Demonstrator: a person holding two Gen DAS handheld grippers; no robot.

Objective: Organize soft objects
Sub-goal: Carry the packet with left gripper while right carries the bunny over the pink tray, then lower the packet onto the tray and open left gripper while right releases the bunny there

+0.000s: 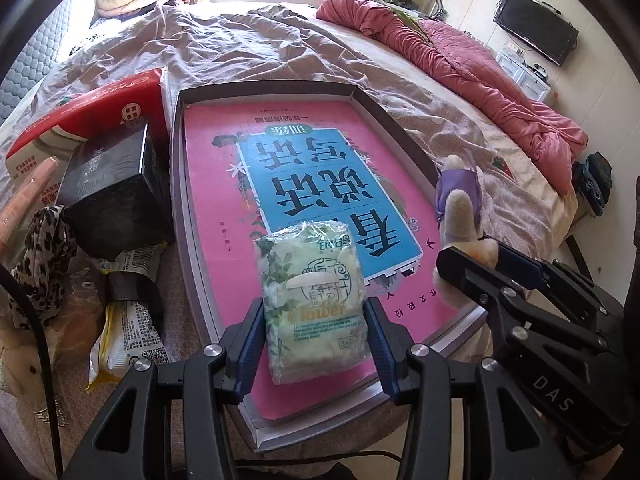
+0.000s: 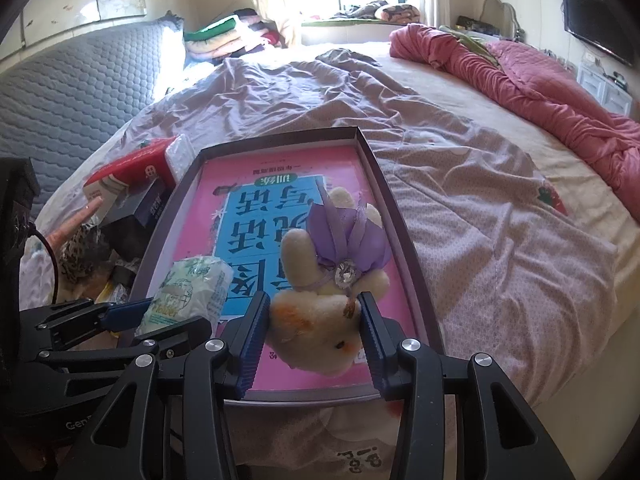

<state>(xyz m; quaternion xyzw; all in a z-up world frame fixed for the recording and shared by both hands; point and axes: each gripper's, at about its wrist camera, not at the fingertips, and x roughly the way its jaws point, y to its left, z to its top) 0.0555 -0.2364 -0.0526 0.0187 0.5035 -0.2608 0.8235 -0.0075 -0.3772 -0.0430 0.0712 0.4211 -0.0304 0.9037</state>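
My left gripper (image 1: 314,332) clamps a soft, crinkly plastic pack of tissues (image 1: 314,300), pale green with leaf print, between its ribbed blue pads. The pack is over the near end of a shallow grey cardboard tray (image 1: 176,168) lying on the bed; whether it touches the tray I cannot tell. Inside the tray lies a glossy pink and blue book (image 1: 224,184). My right gripper (image 2: 314,330) squeezes a fuzzy cream plush rabbit (image 2: 320,332) by its head; it wears a shiny purple ribbon bow (image 2: 352,240) with a clear gem and hangs over the tray's right side. Left of the tray sit a glossy black box (image 1: 116,192), a red carton (image 1: 92,112) and leopard-print fabric (image 1: 40,248). A rumpled pink quilt (image 1: 480,76) lies across the wrinkled bedsheet (image 1: 240,52).
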